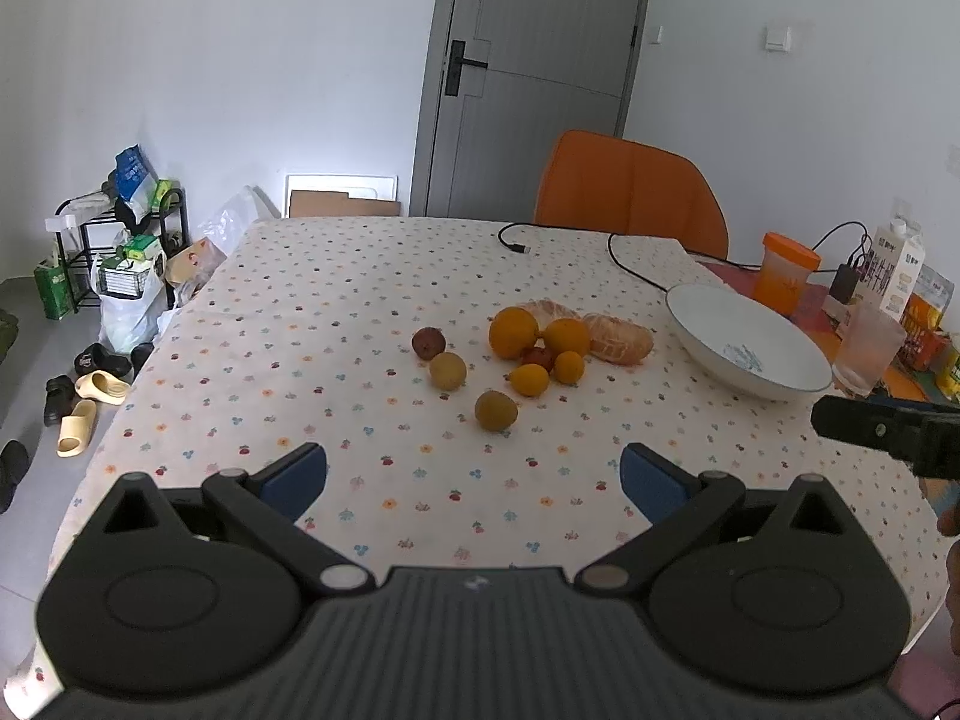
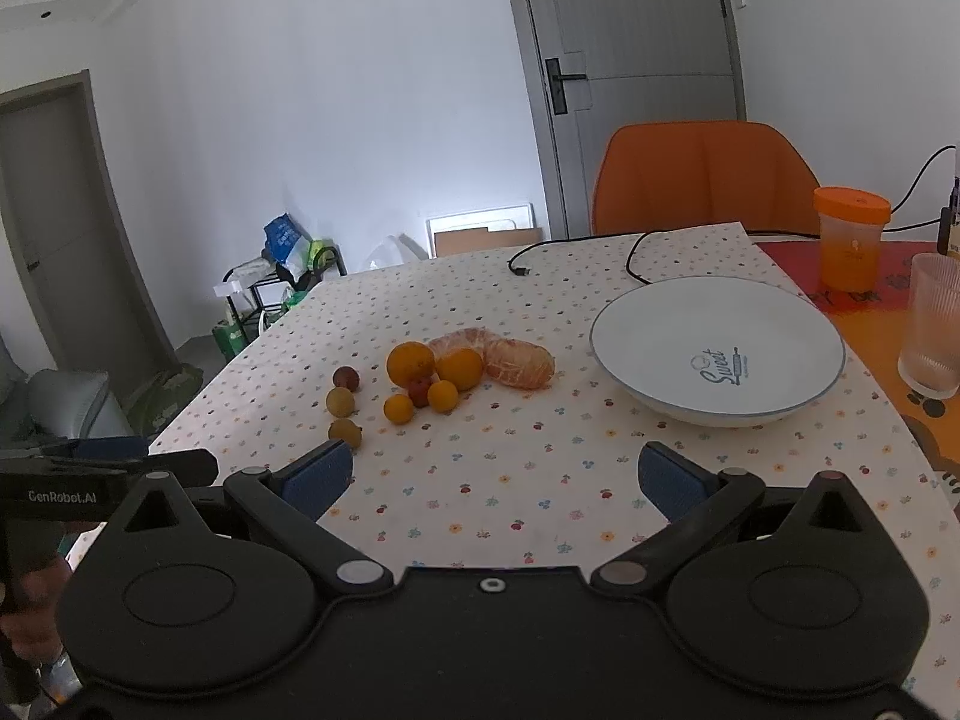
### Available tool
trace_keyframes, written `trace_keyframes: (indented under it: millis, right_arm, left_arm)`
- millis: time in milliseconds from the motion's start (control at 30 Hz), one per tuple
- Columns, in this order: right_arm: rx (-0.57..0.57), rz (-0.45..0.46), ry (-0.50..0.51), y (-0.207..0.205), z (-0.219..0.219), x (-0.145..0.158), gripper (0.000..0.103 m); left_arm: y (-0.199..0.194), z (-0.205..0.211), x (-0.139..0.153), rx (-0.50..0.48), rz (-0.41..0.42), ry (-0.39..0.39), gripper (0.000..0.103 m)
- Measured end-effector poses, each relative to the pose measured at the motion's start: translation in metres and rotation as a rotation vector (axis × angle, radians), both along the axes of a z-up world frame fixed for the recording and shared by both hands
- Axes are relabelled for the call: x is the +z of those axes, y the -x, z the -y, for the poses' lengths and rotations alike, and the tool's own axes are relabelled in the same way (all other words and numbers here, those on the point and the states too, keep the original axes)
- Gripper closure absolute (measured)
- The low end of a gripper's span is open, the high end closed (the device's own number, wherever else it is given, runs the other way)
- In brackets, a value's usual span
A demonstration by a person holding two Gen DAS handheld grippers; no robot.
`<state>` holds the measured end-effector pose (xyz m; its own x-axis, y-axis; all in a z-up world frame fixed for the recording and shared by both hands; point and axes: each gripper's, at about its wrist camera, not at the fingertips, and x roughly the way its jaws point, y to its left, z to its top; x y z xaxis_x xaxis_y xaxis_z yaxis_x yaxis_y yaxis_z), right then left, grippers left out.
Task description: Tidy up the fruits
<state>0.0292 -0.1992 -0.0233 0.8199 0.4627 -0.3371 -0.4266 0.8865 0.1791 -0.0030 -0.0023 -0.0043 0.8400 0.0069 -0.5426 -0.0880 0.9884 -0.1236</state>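
Note:
A cluster of fruit lies mid-table: two oranges (image 1: 513, 332) (image 2: 410, 363), small kumquats (image 1: 529, 379) (image 2: 398, 408), peeled citrus segments (image 1: 618, 338) (image 2: 519, 365), dark red fruits (image 1: 428, 342) (image 2: 346, 378) and yellow-brown round fruits (image 1: 495, 411) (image 2: 344, 432). An empty white bowl (image 1: 708, 330) (image 2: 660, 324) stands to their right. My left gripper (image 1: 474, 477) is open and empty, held above the table short of the fruit. My right gripper (image 2: 495, 477) is open and empty, near the bowl's front.
The table has a flower-print cloth (image 1: 336, 312). A black cable (image 1: 570, 231) lies at the back. An orange-lidded cup (image 2: 851, 240), a ribbed glass (image 2: 933, 330) and a milk carton (image 1: 897, 270) stand at the right. An orange chair (image 2: 702, 174) is behind.

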Motion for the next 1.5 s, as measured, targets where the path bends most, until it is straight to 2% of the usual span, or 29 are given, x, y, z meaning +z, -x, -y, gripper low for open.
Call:
trace_keyframes:
  millis: [1500]
  right_arm:
    - [0.017, -0.003, 0.014, 0.0014, 0.0002, -0.0023, 0.000]
  left_arm:
    - [0.0020, 0.0005, 0.0015, 0.000, 0.011, -0.006, 0.000]
